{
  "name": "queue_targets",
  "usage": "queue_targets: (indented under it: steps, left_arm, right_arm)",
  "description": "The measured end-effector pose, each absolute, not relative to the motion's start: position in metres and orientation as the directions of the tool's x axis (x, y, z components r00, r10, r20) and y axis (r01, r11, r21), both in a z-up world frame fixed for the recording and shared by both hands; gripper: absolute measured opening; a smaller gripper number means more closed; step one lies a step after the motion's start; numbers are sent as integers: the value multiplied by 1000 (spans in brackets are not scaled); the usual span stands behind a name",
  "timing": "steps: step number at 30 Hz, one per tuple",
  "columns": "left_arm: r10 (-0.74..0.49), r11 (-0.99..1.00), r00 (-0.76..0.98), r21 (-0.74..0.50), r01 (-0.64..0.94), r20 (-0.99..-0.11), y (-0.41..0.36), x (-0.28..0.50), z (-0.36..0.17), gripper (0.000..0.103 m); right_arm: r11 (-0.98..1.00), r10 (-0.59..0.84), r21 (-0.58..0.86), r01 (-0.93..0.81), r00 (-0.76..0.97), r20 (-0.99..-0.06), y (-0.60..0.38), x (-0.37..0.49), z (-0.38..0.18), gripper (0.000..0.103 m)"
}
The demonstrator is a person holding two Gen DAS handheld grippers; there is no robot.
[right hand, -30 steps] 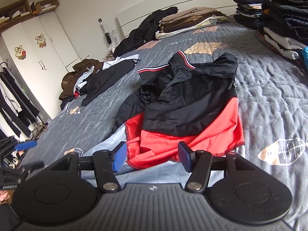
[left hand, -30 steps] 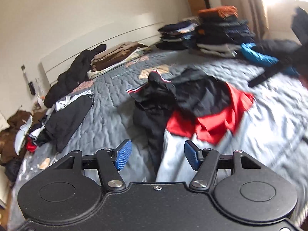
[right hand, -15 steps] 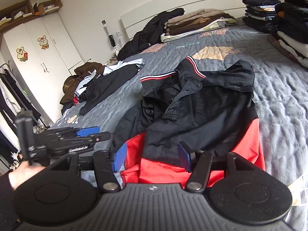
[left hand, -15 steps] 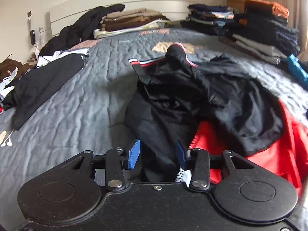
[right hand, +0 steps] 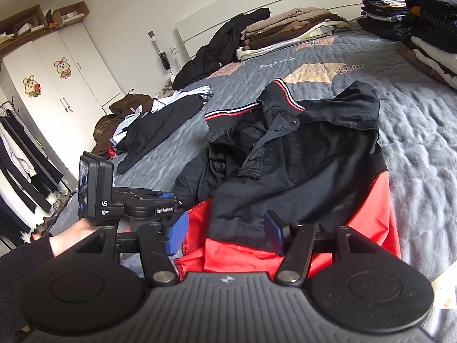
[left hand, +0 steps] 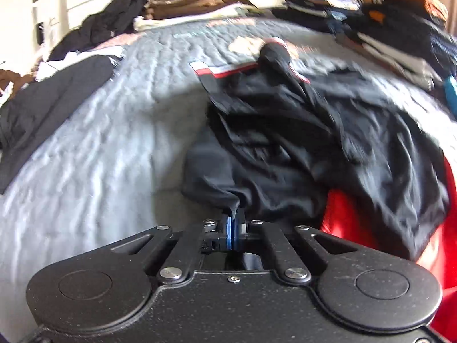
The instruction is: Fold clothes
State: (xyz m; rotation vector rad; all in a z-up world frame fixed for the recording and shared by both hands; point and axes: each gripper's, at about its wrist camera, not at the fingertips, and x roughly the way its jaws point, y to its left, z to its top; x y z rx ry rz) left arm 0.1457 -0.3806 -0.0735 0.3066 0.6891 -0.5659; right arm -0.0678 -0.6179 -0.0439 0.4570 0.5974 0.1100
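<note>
Left tongs [left hand: 233, 230] are pinched tight on a fold at the edge of the black polo shirt [left hand: 300, 131], which lies crumpled over something red [right hand: 257, 257] on the grey bed [right hand: 414, 131]. Right tongs [right hand: 225, 233] spread wide, hovering over the shirt's hem, gripping nothing.

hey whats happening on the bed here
A person with a gripper in each hand is starting on a black polo shirt that lies crumpled on the grey bedspread. The left gripper is shut on a pinch of its black fabric. The right gripper is open above the hem, over a red garment underneath.
</note>
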Motion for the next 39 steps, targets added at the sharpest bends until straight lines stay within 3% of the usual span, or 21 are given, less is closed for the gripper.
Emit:
queue_targets:
  steps: [7,15,16,19,22,25,28,31,33,34,35,39]
  left_arm:
    - [-382,855,713,69,514,-588,-354,172,-28,2]
    - [-313,869,732,127,478,-606,-340,153,-32,10]
    - [-304,871,734,135,473,-608,-339,150,-32,17]
    - [-314,841,731,179,510,-605,-341,133,-34,58]
    - [-346,735,695,279,618,-630,-367,108,-46,61]
    - [-296,673,667,346,654,-684,-394,113,-74,61]
    - [-232,678,642,351,645,-730,-407,131,-100,61]
    - [-273,716,582,242,654,-766,-407,147,-106,57]
    - [-312,723,540,174,669,-782,-407,155,-108,31]
    - [-334,718,520,145,680,-786,-406,157,-108,11]
    - [-332,717,527,154,680,-782,-406,157,-107,3]
    - [-364,748,605,164,643,-708,-393,157,-85,2]
  right_arm:
    - [882,239,469,34,827,-509,-621,-66,-44,58]
    - [880,234,473,46,825,-515,-626,-66,-47,58]
    - [880,233,473,48,824,-516,-626,-66,-47,58]
    - [879,231,474,51,824,-517,-628,-67,-47,58]
    - [879,230,474,53,824,-519,-628,-67,-47,58]
    - [881,229,470,52,822,-521,-627,-68,-46,58]
    - [883,231,466,46,823,-519,-627,-68,-45,58]
    - [886,233,463,40,823,-517,-626,-68,-44,58]
    - [886,233,462,40,824,-517,-627,-69,-44,58]
    - [884,230,465,44,824,-517,-628,-68,-44,58]
    - [882,227,468,51,825,-518,-630,-68,-45,58]
    - [876,224,478,65,823,-522,-636,-66,-48,58]
